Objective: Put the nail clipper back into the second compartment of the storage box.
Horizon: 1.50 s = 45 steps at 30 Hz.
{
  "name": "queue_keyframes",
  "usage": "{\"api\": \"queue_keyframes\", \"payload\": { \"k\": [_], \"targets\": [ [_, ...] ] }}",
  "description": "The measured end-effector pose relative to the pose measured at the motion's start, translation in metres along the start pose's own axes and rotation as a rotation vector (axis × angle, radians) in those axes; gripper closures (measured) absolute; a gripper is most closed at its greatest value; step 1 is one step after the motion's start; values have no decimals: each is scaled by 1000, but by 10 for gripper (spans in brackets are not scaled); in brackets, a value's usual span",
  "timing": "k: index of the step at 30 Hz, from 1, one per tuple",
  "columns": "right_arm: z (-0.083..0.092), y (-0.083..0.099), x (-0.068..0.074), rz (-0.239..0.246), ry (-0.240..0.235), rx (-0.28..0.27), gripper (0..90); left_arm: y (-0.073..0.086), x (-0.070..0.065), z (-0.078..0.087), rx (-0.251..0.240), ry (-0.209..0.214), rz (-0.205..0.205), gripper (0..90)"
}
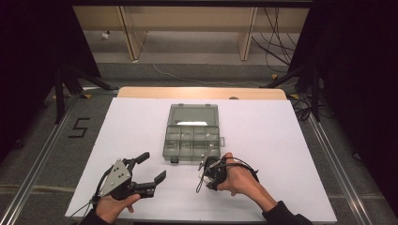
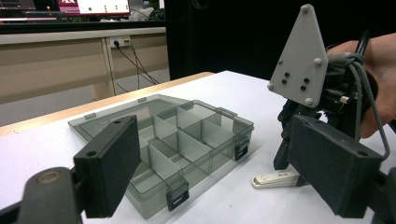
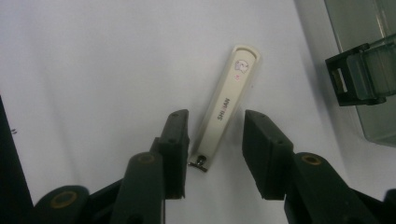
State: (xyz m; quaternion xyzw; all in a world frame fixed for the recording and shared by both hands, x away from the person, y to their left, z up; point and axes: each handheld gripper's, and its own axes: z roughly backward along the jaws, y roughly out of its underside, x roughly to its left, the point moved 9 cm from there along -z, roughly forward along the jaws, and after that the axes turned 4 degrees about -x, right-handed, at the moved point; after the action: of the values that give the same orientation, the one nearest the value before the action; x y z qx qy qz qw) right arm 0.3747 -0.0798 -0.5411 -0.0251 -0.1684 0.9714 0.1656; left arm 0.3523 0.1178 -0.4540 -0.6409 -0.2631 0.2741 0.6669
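Observation:
A cream nail clipper lies flat on the white table sheet, just in front of a clear grey compartment box whose lid is folded back. My right gripper points down over the clipper with one jaw on either side of its hinge end. The left pad is almost touching it and a gap remains at the right pad. In the left gripper view the same clipper lies under the right gripper. My left gripper hovers left of the box, open and holding nothing.
The box's compartments look bare, and its black latch sits close to the right of the clipper. Beyond the table's wooden far edge are floor cables and stand legs. White sheet spreads left and right of the box.

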Motion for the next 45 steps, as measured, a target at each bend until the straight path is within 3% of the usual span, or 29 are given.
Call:
{"api": "queue_keyframes", "payload": {
  "k": [3,7,8,10,16,20,27,31,38,40,45],
  "targets": [
    [-2,0,1,1,-15,13,652,0,0,0,1,0,2,166],
    [-3,1,0,-3,-2,32,670,0,0,0,0,1,-1,166],
    [-4,2,-3,25,2,45,674,0,0,0,1,1,0,166],
    [-4,1,-2,6,7,48,692,0,0,0,1,1,1,166],
    [-5,0,-7,38,15,90,766,0,0,0,2,1,0,166],
    [-5,0,-6,33,21,123,772,0,-1,0,-2,3,-1,167],
    [-5,-1,-5,59,35,122,774,0,-1,0,-1,2,-2,167],
    [-3,-2,-6,81,36,111,774,0,-1,0,-3,4,-2,168],
    [12,-12,-9,116,77,45,774,0,-1,0,-1,2,0,168],
    [17,-17,-6,86,75,6,774,0,-1,0,0,1,1,168],
    [33,-25,-11,85,94,-46,774,0,0,0,-2,1,-3,167]
  ]
}}
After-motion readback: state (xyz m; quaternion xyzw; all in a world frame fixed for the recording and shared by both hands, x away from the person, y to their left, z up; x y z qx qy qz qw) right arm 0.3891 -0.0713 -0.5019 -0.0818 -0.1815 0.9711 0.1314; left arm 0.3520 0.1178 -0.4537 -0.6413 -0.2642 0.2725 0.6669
